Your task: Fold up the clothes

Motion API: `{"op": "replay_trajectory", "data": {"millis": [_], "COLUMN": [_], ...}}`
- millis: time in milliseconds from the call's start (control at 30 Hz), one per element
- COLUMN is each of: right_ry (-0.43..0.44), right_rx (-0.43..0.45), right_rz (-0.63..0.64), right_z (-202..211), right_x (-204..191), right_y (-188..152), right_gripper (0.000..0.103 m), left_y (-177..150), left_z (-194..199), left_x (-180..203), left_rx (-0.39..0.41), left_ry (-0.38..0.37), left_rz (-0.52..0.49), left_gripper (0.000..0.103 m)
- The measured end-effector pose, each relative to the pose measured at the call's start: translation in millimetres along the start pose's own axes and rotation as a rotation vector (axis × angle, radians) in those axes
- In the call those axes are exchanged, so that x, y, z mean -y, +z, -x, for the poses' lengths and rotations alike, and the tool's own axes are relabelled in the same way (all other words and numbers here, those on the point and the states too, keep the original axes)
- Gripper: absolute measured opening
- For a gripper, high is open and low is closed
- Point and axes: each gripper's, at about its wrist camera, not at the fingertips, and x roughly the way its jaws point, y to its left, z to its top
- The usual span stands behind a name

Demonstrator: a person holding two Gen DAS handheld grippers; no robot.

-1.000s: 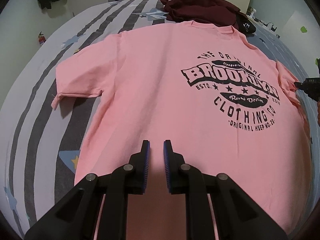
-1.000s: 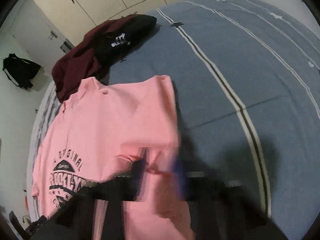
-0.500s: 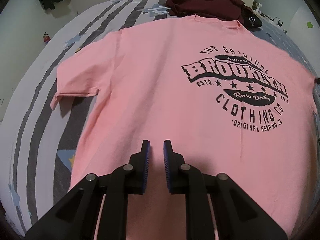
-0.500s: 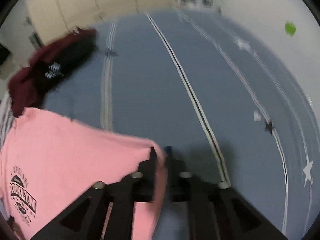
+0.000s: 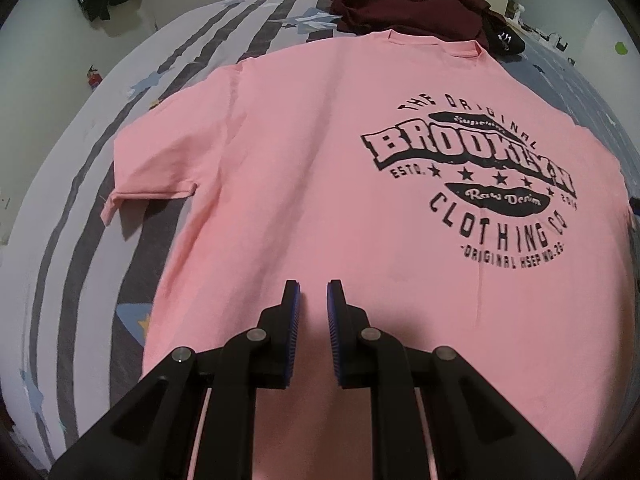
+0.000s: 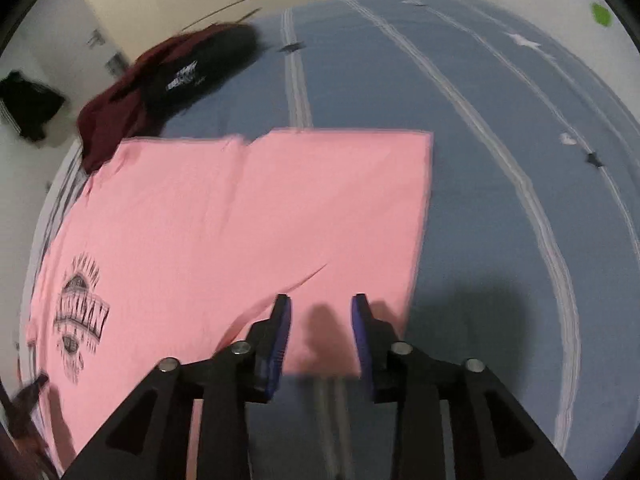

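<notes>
A pink T-shirt (image 5: 304,184) was seen spread print-side up on a striped bed (image 5: 72,208), its collar toward twelve o'clock in the left wrist view and its hem toward six o'clock. One short sleeve (image 5: 148,160) was laid out flat toward nine o'clock. In the right wrist view the other sleeve (image 6: 344,184) was stretched out as a flat panel toward one o'clock over the blue part of the bed (image 6: 500,240). No fold could be found in the body of the shirt; it was lying open at full width.

The left hand-held gripper (image 5: 313,300) was held just above the lower part of the shirt at six o'clock, its jaws parted only by a narrow gap, with no cloth seen between them. The right hand-held gripper (image 6: 321,312) was held over the lower edge of the outstretched sleeve, its jaws set wider apart and nothing pinched between them.

A dark red garment (image 5: 404,4) and a black one (image 5: 502,36) were heaped beyond the collar at twelve to one o'clock; whether they had been folded could not be told.

As judged from the pictures, the shirt was flattened and squared, and the folding of sleeves and body was left to be done.
</notes>
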Motion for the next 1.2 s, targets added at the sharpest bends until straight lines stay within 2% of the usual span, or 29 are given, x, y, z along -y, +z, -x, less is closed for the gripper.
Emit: {"op": "replay_trajectory", "data": {"millis": [100, 167, 233, 300, 433, 567, 700, 833, 867, 900, 967, 1033, 1100, 1200], "right_ry": [-0.077, -0.064, -0.096, -0.153, -0.102, -0.051, 0.0, 0.045, 0.053, 0.058, 0.064, 0.061, 0.053, 0.028], "right_rx": [-0.069, -0.064, -0.083, -0.093, -0.039, 0.015, 0.068, 0.09, 0.089, 0.087, 0.082, 0.071, 0.06, 0.045], "right_rz": [0.049, 0.017, -0.001, -0.009, -0.008, -0.007, -0.006, -0.01, -0.016, -0.02, -0.03, -0.026, -0.016, -0.009], "right_z": [-21.4, -21.1, -17.4, -12.0, -4.9, 2.3, 9.4, -4.0, -6.5, -7.3, -12.8, -13.2, -13.6, -10.7], "right_x": [-4.3, 4.3, 8.9, 9.1, -26.4, -61.9, -97.3, -141.0, -147.6, -151.5, -166.3, -173.0, -178.0, -168.3], "right_y": [-14.8, -17.7, -14.7, -13.2, -13.8, -14.5, -15.1, -12.2, -13.7, -15.8, -16.6, -21.7, -26.6, -31.1], "right_gripper": [0.033, 0.031, 0.029, 0.029, 0.032, 0.032, 0.035, 0.035, 0.035, 0.035, 0.035, 0.035, 0.035, 0.035], "left_y": [3.9, 9.1, 18.7, 33.6, 72.5, 113.6, 140.1, 149.1, 149.0, 149.3, 151.0, 153.0, 157.6, 170.2], "left_z": [0.4, 2.1, 3.2, 2.2, -4.2, -22.7, -59.7, -91.3, -98.6, -103.0, -105.2, -101.1, -92.3, -84.5], "left_x": [-12.2, -25.7, -45.0, -70.8, -132.5, -189.9, -232.5, -241.3, -240.0, -239.4, -239.3, -240.6, -246.0, -266.2], "left_rx": [0.005, 0.017, 0.041, 0.065, 0.123, 0.151, 0.09, 0.025, 0.004, -0.004, 0.003, 0.025, 0.056, 0.083], "left_ry": [0.021, 0.041, 0.07, 0.094, 0.12, 0.14, 0.113, 0.044, 0.033, 0.029, 0.021, 0.011, 0.038, 0.043], "left_rz": [0.021, 0.049, 0.085, 0.126, 0.195, 0.207, 0.21, 0.149, 0.136, 0.125, 0.104, 0.091, 0.076, 0.074], "left_gripper": [0.012, 0.012, 0.013, 0.025, 0.041, 0.045, 0.045, 0.045, 0.042, 0.025, 0.006, 0.004, 0.004, 0.004]}}
